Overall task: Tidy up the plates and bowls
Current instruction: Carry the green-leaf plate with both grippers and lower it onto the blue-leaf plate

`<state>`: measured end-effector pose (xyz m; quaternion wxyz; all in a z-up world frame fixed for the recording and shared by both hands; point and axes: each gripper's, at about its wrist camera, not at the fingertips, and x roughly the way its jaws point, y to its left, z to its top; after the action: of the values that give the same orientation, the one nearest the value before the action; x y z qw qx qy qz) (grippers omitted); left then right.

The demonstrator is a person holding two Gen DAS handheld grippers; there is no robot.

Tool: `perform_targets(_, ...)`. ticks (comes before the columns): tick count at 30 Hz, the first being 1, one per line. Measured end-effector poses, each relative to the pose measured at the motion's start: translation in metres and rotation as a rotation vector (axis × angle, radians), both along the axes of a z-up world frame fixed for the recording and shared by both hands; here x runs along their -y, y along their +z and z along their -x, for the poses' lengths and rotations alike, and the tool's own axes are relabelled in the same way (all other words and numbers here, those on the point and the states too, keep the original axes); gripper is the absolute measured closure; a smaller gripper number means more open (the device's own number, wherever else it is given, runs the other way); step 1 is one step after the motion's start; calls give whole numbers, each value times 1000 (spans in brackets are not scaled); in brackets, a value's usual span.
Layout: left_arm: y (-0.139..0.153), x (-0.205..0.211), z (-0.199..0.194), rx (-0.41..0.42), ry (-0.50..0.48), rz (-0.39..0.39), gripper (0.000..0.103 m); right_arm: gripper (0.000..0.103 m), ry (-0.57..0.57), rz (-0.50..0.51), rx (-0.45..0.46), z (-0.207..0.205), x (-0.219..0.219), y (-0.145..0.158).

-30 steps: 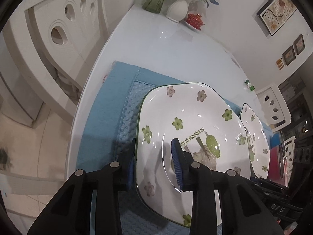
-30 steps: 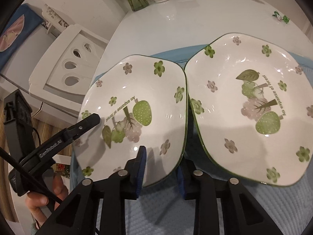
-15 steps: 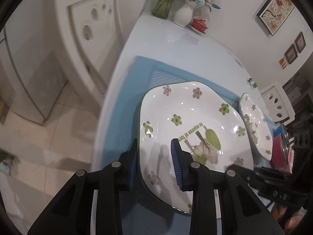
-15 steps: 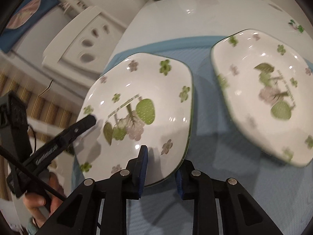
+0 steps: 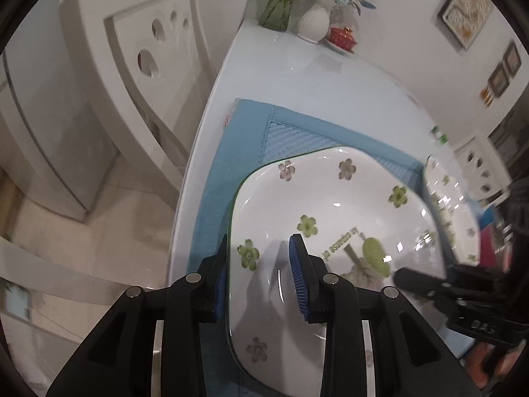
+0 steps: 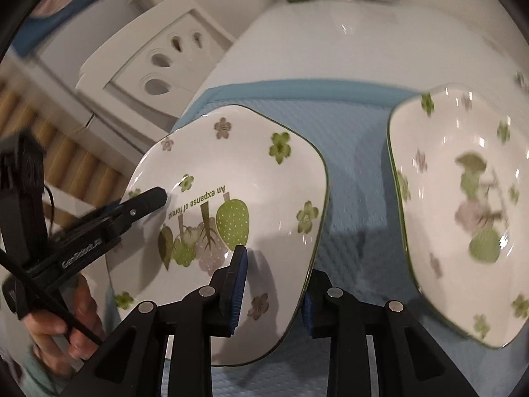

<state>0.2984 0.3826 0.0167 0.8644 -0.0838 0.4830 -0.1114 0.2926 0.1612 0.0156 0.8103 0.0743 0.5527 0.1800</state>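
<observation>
A white square plate (image 5: 330,205) with green and mauve flowers hangs tilted above the blue mat (image 5: 231,152), held by both grippers. My left gripper (image 5: 261,254) is shut on its left rim, one blue pad over the plate and one under. In the right wrist view the same plate (image 6: 231,165) has its right rim between the pads of my right gripper (image 6: 274,274), whose jaws are opening while still touching it. The left gripper's upper finger (image 6: 145,203) lies on the plate's far side. A second matching plate (image 6: 463,182) rests on the mat to the right.
The mat lies on a glossy white table (image 5: 314,76). A white chair (image 5: 148,49) stands off its left edge. Vases with flowers (image 5: 314,20) and a red lidded pot (image 5: 342,36) sit at the far end. A person's hand (image 6: 66,324) grips the left tool.
The held plate has moved left, away from the second plate, leaving a strip of mat between them. Both grippers went with it, and the right one rolled.
</observation>
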Motion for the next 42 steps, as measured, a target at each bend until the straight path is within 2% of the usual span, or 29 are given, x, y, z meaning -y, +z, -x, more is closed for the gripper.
perform_targets(9,15,-8,35,56,20,36,74,76,120,37,98,32,0,25)
perform_targets(14,36,-3,61,93,2,7,74,76,142,35,130,47,-1,43)
perform_targets(21,78,5,110,145,-5,13,74,76,147,14,167,97,12,80)
perform_targets(26,97,18,151,166,-25,12,74,76,107,-6,157,138,23,98)
perform_targets(33,106,34,203,165,-47,30,74,76,60,-21,133,201,42,107)
perform_targets(42,91,52,248,114,-52,49,74,76,41,-15,75,252,64,94)
